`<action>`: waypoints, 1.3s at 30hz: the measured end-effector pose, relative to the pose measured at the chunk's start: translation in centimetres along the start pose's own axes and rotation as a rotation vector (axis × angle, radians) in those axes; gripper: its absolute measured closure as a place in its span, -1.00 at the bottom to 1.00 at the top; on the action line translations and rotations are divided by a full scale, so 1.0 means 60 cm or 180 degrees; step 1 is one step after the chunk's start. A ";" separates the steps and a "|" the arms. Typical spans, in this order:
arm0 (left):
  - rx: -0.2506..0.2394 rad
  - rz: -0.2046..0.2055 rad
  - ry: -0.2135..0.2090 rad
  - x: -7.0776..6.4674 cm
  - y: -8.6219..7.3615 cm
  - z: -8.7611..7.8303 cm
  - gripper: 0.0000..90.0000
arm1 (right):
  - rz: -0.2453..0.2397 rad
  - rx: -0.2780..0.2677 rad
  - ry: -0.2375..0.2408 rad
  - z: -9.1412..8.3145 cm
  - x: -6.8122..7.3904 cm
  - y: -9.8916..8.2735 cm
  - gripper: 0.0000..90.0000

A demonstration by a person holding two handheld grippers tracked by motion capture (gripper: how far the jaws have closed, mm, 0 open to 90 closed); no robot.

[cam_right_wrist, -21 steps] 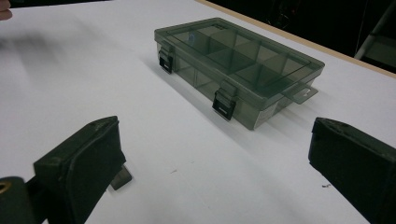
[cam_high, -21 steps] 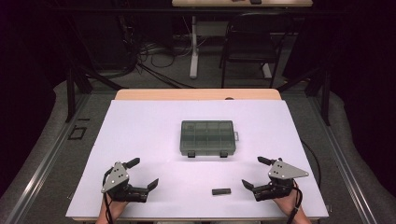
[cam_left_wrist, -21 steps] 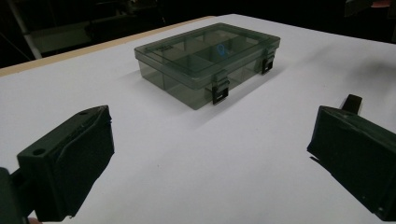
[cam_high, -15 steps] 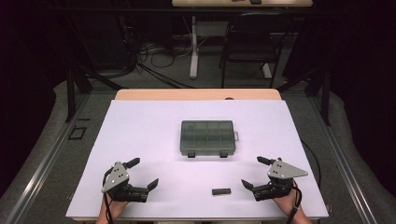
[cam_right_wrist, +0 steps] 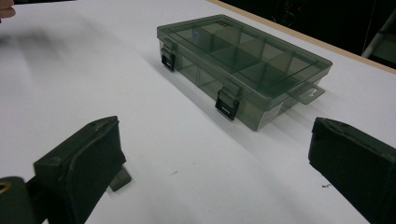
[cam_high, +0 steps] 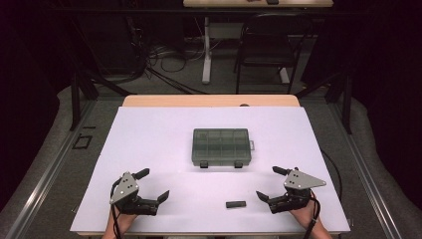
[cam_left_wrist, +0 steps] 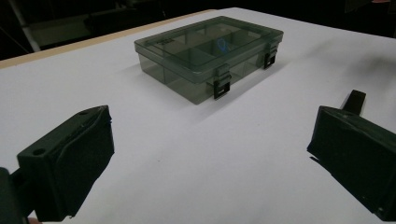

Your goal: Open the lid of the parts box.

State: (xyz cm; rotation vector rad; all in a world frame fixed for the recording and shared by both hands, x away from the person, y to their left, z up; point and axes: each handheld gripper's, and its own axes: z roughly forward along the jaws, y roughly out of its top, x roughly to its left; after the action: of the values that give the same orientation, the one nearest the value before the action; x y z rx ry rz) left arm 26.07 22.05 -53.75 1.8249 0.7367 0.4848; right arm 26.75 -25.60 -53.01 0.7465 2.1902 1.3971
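White table (cam_high: 164,129) bears a latched compartment box (cam_high: 221,147), contents unclear; both tools (cam_high: 151,188) (cam_high: 265,185) gape wide, empty.

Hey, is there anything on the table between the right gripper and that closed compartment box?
Nothing visible. The right gripper, jaws open, faces the compartment box across bare white table. The small black piece lies off to the side, toward the left gripper, not in the path.

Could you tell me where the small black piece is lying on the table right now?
In the high view the small black piece lies flat on the white table near its front edge, just left of the right gripper and in front of the closed compartment box.
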 end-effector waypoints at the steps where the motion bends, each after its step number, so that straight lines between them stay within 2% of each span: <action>1: 0.0006 -0.0001 0.0004 0.001 0.000 -0.001 -1.00 | 0.0001 0.0009 0.0001 0.001 0.000 0.001 -0.95; 12: 0.0024 -0.0077 0.0026 0.004 0.001 0.004 -1.00 | -0.0006 -0.0011 0.0040 0.013 -0.003 0.010 -0.95; 21: 0.0043 -0.0122 -0.0015 0.008 0.011 0.026 -1.00 | 0.0037 0.0080 0.0055 0.020 -0.005 0.017 -0.95; 30: 0.0164 -0.0160 -0.0042 0.008 0.026 0.046 -1.00 | 0.0072 0.0174 0.0075 0.036 -0.013 0.029 -0.95; 39: 0.0207 -0.0195 -0.0056 0.011 0.050 0.065 -1.00 | 0.0125 0.0250 0.0133 0.059 -0.027 0.047 -0.95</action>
State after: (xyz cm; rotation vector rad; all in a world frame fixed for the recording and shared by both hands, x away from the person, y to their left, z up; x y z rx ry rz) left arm 29.79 19.10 -52.37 1.8589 0.8020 0.4085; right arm 30.74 -23.25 -51.75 0.7990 2.2856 1.3641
